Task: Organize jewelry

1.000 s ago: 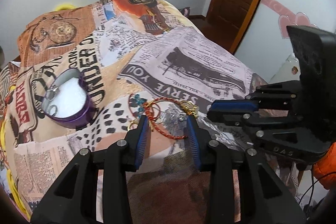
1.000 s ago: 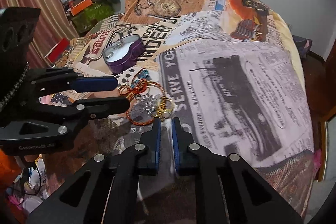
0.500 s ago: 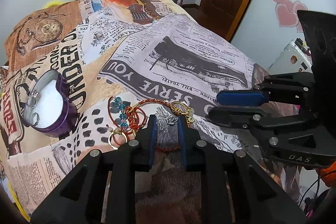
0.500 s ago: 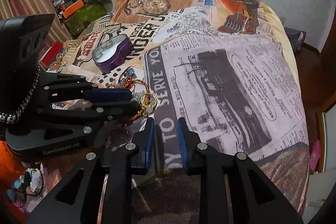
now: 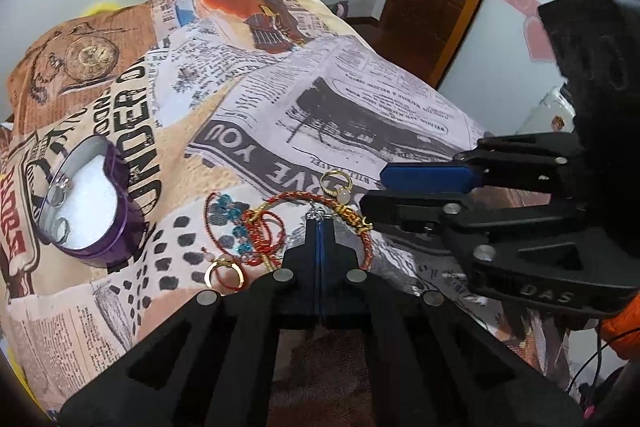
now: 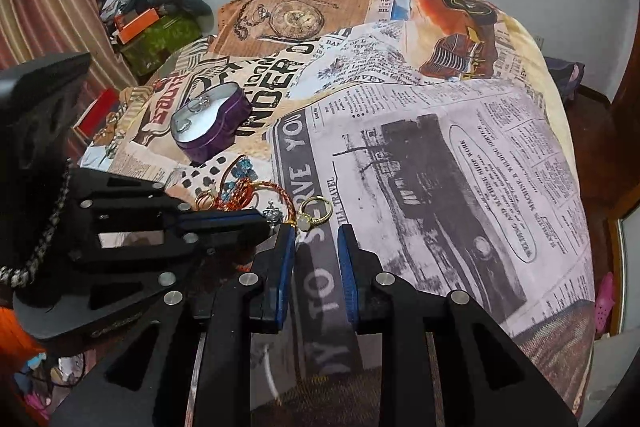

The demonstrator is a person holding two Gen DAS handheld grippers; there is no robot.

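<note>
Newsprint bedspread [image 6: 440, 155]: purple tin [image 6: 212, 125], probably bracelets [image 5: 280, 223].

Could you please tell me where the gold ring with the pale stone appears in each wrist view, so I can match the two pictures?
Left wrist view: the gold ring lies right of centre, on the bedspread beyond the red cord bracelet.
Right wrist view: the ring lies at centre, just beyond the right tongs.
Shared landmark: the purple tin, to the ring's left in both.
</note>
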